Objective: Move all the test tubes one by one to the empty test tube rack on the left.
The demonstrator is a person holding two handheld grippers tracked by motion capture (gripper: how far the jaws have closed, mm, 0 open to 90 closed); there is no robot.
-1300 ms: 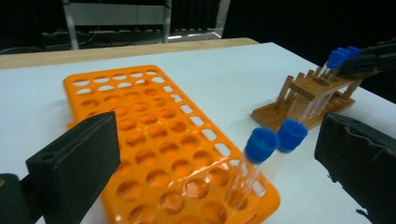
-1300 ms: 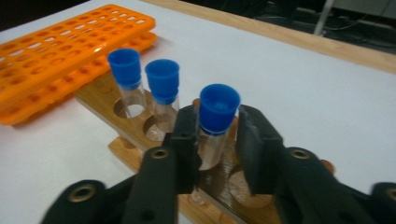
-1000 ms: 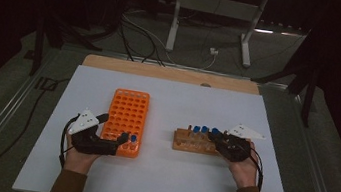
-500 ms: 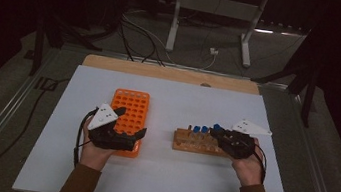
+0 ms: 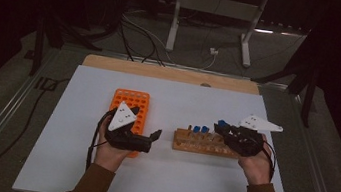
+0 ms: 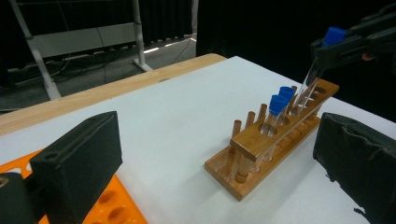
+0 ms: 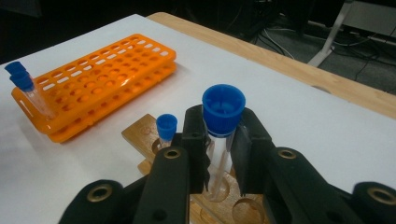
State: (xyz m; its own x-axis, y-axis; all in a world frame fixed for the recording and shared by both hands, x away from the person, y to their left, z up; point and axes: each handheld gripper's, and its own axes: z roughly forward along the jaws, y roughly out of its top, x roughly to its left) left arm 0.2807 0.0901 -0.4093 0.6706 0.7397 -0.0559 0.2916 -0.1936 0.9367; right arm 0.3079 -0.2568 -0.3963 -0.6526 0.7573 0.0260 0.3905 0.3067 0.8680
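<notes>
High view has the right gripper (image 5: 227, 129) hanging over the right end of the wooden rack (image 5: 206, 145), its jaws clenched on a blue-capped tube (image 5: 222, 124) whose lower end sits just above a rack hole. Right gripper view looks along those jaws: the tube (image 7: 222, 140) stands nearly upright between them, cap clear above the jaw tips, and one more capped tube (image 7: 166, 127) stands in the rack just to the left of the claw. Beyond that claw's far side lies bare white table (image 5: 193, 97) up to the wooden edge strip (image 5: 171, 73), with plenty of open room there. The right hand (image 5: 255, 163) comes in from the near table edge, wrist bent so the claw points toward the left. The left gripper (image 5: 155, 135) sits low between the orange rack (image 5: 130, 101) and the wooden one, jaws released and spread wide with nothing in them; left gripper view shows the wooden rack (image 6: 261, 144) ahead between them. The left hand (image 5: 110, 150) lies level, pointing right.
</notes>
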